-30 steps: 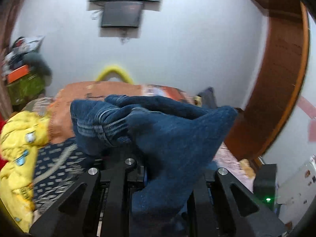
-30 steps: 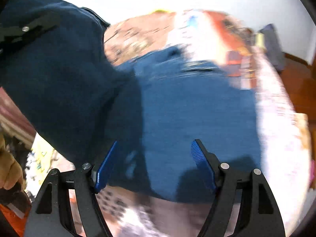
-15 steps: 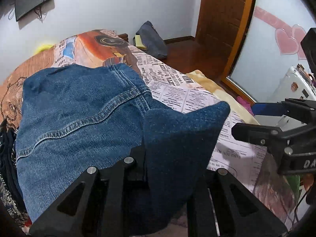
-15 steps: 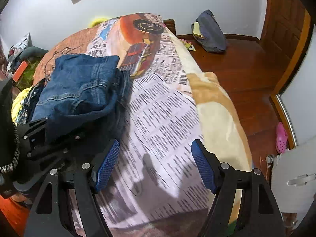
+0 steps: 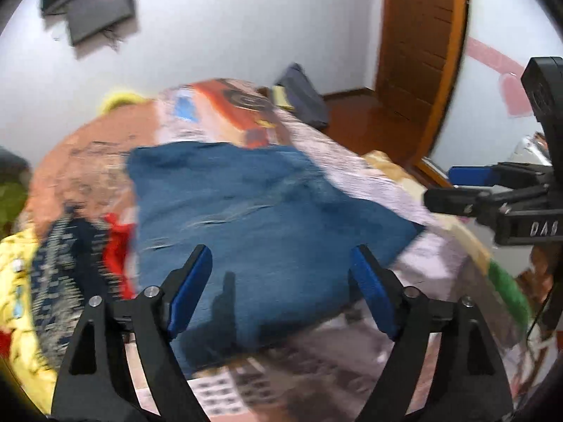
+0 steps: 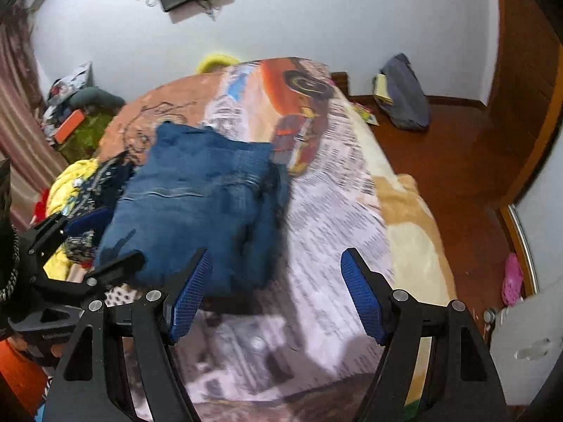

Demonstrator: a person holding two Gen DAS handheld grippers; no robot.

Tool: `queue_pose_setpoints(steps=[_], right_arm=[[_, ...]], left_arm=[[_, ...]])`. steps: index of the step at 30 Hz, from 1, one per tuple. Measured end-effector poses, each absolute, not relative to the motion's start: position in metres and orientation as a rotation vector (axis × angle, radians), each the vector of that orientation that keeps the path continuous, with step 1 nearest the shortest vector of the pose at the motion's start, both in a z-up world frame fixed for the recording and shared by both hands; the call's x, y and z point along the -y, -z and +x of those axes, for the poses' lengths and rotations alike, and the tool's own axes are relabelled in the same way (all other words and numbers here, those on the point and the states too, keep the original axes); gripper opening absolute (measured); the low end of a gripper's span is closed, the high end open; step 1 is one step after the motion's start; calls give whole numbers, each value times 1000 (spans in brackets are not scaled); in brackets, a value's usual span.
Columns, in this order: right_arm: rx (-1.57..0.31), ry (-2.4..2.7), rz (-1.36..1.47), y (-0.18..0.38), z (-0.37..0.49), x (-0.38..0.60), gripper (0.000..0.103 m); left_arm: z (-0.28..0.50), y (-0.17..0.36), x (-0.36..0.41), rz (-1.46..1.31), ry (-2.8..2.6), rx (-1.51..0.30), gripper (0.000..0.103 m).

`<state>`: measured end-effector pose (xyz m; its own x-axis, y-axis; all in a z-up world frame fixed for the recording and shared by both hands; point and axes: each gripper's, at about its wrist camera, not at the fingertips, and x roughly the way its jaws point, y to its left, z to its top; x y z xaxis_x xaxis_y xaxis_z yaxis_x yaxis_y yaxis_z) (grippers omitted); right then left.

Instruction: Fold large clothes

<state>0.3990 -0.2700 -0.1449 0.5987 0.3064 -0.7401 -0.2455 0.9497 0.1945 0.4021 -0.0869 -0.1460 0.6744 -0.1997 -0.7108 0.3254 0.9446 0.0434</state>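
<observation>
Bedroom, mid-chore. Wide bed (image 6: 352,211) under a newsprint-and-car-print cover, filling the centre of both wrist views. Folded blue jeans (image 6: 197,204) lying on that cover, toward 10 o'clock of the right wrist view, dead centre of the left; denim stacked in several layers, one stitched seam running across the top face. Heap of unfolded clothes (image 5: 59,263) — yellow, red, dark patterned — just beside the jeans at 9 o'clock in the left wrist view, touching the near edge of the denim there. Dark bag (image 6: 404,95) on the wooden floor at 1 o'clock, well apart from the bed's load. Pink slipper (image 6: 512,277) at 3 o'clock by the wall.

Left tool (image 5: 281,292) hovering over the near edge of the jeans, jaws opening wide, blue pads clear of the cloth, nothing gripped. Right tool (image 6: 274,295) likewise spread wide and empty, aimed at bare bedcover beside the jeans' right edge.

Handling, as a judgement: thick denim, heavy for its size, soft yet stiffer than the shirts nearby, rough enough not to slip. Stacked folds likely to slide apart if lifted by one layer only; best taken at a folded edge or corner with all layers pinched together, one tool at each end. Blur in the left view too strong to read finer seams.
</observation>
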Motion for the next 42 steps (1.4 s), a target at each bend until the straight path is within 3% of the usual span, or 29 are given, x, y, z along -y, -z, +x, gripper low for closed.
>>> queue_pose_setpoints(steps=[3,13,27,34,38,42], right_arm=[[-880,-358,61,150,411,249,72],[-1088,-374,97,219,440,231,72],[-1085,-452,132,195,485,231,73],[-1194,-496,170,230,523,227,73],[-1237,-547,287,249,539,236,83],[-1229,-596,317,254,543,236,83]], left_arm=[[403,145,52,164,198,-755,94],[423,207,-24,-66,172,-964,95],[474,185,-40,-98,215,-994,95],[514,212,-43,-194,268,-1078,95],[532,232,-47,-316,326,-1128,95],[543,246,-55,-427,366,-1155,97]])
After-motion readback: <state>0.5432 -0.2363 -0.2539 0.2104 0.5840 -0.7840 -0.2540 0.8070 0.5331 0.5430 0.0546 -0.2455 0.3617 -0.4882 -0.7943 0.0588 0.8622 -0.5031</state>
